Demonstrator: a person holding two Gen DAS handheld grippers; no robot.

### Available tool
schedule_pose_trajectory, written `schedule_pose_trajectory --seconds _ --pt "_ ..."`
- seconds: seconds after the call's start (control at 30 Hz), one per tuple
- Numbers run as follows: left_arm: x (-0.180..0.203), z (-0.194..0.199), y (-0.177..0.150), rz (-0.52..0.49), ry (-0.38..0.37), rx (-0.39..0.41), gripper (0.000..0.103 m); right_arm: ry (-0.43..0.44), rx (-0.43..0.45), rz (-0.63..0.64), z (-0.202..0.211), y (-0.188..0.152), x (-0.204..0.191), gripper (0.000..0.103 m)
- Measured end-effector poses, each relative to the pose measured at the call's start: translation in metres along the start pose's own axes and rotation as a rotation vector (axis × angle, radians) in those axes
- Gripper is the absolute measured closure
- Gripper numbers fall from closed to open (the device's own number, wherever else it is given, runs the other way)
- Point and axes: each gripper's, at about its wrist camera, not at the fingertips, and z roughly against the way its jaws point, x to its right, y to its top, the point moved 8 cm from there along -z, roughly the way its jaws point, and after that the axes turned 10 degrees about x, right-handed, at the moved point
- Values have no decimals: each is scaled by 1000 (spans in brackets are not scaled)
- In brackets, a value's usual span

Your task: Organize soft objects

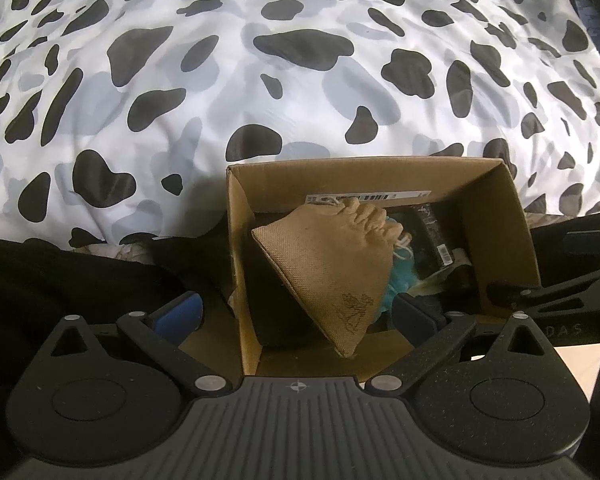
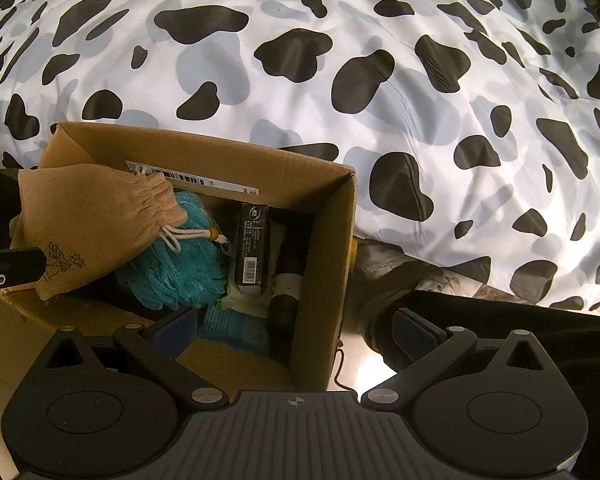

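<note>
The left gripper (image 1: 296,316), black with blue-padded fingers (image 1: 180,312), sits lowest in its own view with its jaws spread wide and nothing held; one finger is outside the left wall of the open brown cardboard box (image 1: 236,240), the other over its interior. Between them a tan burlap drawstring pouch (image 1: 332,264) with a small dark flower drawing leans tilted against the left part of the box, its gathered neck pointing up toward the white barcode label (image 1: 364,197) on the far inner wall.

In the right wrist view the right gripper (image 2: 296,336) is likewise wide open and empty, its left blue finger (image 2: 176,332) over the near edge of the box (image 2: 328,240) and its right one outside, above a dark surface. The pouch (image 2: 84,224) lies over the box's left rim, touching a turquoise mesh bath sponge (image 2: 180,268) beneath its cord. Just beside the sponge stands a black rectangular packet with a barcode (image 2: 252,248), and next to that a dark cylindrical item (image 2: 290,256) whose make I cannot tell. A black bar of the other gripper (image 2: 12,268) crosses the pouch's lower corner.

Behind the box spreads a white bed cover with black and grey cow-like patches (image 1: 300,80).
</note>
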Motion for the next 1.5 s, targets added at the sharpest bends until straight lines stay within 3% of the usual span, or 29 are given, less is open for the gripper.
schedule_pose_trajectory --seconds 1.5 --pt "0 -1 0 -6 3 -1 0 0 -8 13 -2 0 -2 0"
